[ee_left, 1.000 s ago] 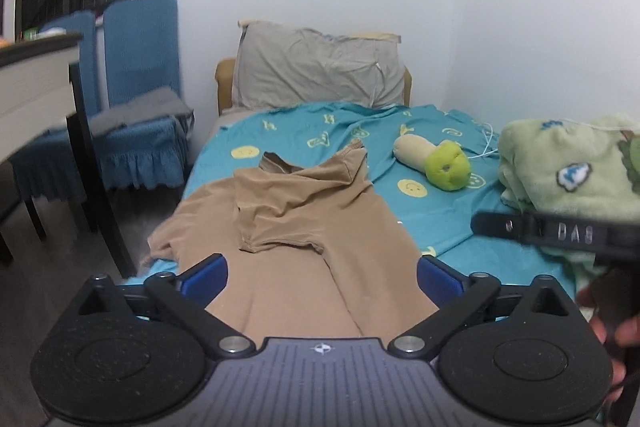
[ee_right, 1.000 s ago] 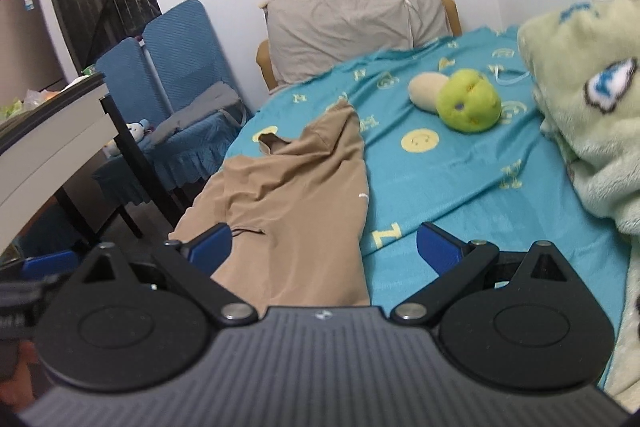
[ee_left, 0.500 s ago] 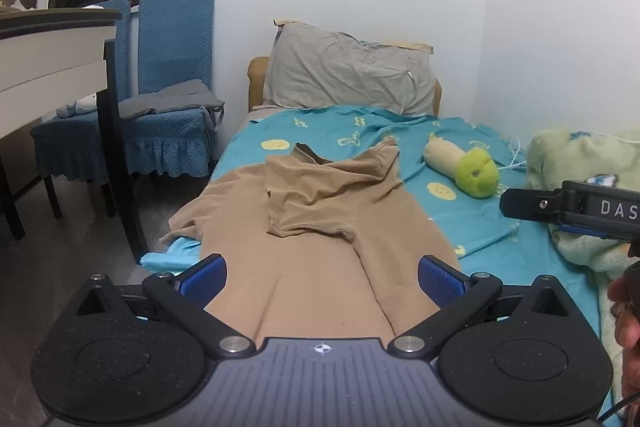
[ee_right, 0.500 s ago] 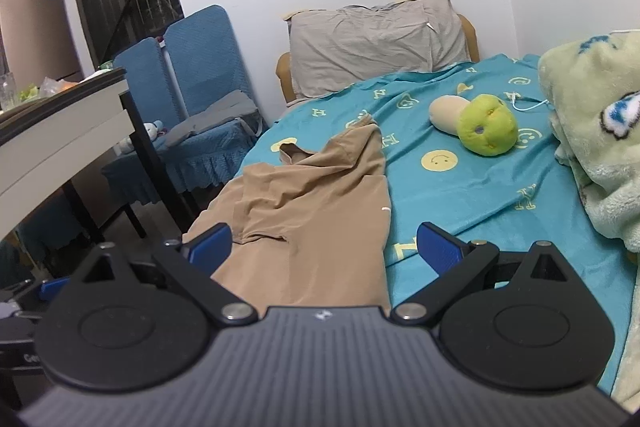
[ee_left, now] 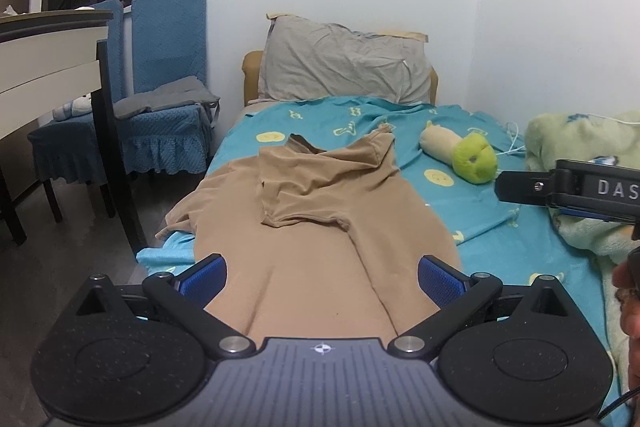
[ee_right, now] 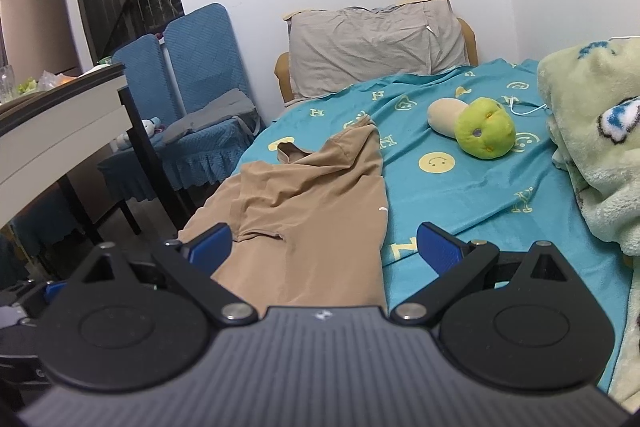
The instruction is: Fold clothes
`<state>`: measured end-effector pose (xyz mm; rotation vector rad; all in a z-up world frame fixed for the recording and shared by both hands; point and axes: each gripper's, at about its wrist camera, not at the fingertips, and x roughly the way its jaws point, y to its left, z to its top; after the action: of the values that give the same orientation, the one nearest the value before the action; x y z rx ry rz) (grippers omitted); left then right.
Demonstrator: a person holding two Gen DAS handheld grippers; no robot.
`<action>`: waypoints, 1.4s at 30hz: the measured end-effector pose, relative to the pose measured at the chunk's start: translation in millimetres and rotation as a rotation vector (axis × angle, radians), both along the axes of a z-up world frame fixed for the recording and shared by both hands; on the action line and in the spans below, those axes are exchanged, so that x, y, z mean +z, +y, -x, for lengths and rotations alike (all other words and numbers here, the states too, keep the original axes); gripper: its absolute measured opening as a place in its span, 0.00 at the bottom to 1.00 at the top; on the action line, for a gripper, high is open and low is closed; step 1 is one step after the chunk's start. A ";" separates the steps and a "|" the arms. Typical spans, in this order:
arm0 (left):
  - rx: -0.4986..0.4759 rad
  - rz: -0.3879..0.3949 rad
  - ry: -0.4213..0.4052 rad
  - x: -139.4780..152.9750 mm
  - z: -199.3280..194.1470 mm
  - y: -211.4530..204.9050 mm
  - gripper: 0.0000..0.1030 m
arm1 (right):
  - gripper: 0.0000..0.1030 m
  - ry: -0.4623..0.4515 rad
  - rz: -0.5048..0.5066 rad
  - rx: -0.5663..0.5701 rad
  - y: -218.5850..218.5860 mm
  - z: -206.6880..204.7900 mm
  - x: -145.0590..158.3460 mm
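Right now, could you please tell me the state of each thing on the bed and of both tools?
tan shirt: spread on the bed, upper part folded over, wrinkled, not held.
left tool: open, empty, above the shirt's hem.
right tool: open, empty.
plush toy: lying on its side.
green blanket: bunched in a heap.
pillow: propped against the headboard.

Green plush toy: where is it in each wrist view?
Left wrist: green plush toy at right of centre, on the blue sheet, right of the tan shirt.
Right wrist: toy upper right, beside the shirt.
Shared landmark: grey pillow behind.
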<state>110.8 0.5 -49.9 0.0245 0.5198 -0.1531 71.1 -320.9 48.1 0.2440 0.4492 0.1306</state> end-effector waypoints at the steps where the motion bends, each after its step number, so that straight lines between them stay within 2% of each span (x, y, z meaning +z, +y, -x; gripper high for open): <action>1: 0.005 -0.001 0.006 -0.5 -1.0 0.4 1.00 | 0.98 0.002 -0.001 -0.001 -0.6 0.0 -0.4; 8: 0.029 0.006 0.041 -0.7 -3.9 9.2 1.00 | 0.98 0.041 -0.012 0.009 -4.2 -8.4 -0.7; 13: 0.040 0.059 0.051 -0.1 -11.2 27.9 1.00 | 0.98 0.072 0.057 0.088 17.8 -46.7 13.7; 17: 0.067 0.162 0.065 -4.4 -24.5 56.3 1.00 | 0.97 0.057 0.200 0.221 74.2 -98.8 27.1; 20: 0.096 0.191 0.087 -15.8 -34.9 74.9 1.00 | 0.97 0.054 0.314 0.373 138.6 -142.6 27.3; 25: 0.156 0.215 0.158 -40.4 -51.0 101.4 0.99 | 0.95 0.109 0.424 0.610 248.5 -211.2 -2.3; 28: 0.228 0.261 0.197 -52.1 -60.9 122.0 0.99 | 0.88 0.134 0.468 0.721 303.1 -243.9 -28.4; 30: 0.265 0.303 0.219 -59.1 -66.7 134.7 0.99 | 0.79 0.164 0.493 0.772 329.5 -262.6 -46.7; 31: 0.279 0.316 0.230 -62.3 -69.3 138.4 0.99 | 0.71 0.182 0.514 0.788 340.8 -270.8 -56.1; 37: 0.286 0.330 0.260 -72.6 -78.7 141.3 0.99 | 0.59 0.251 0.671 0.890 383.9 -288.1 -104.7; 41: 0.287 0.291 0.274 -76.4 -82.5 136.8 0.99 | 0.25 0.279 0.742 0.869 390.3 -290.6 -120.1; 42: 0.293 0.276 0.274 -77.6 -84.6 138.1 0.99 | 0.20 0.273 0.740 0.849 387.2 -290.9 -117.9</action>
<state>195.5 138.7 -127.5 -0.3449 0.7647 0.0614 362.1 66.3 -69.8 -0.6813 0.8190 0.7479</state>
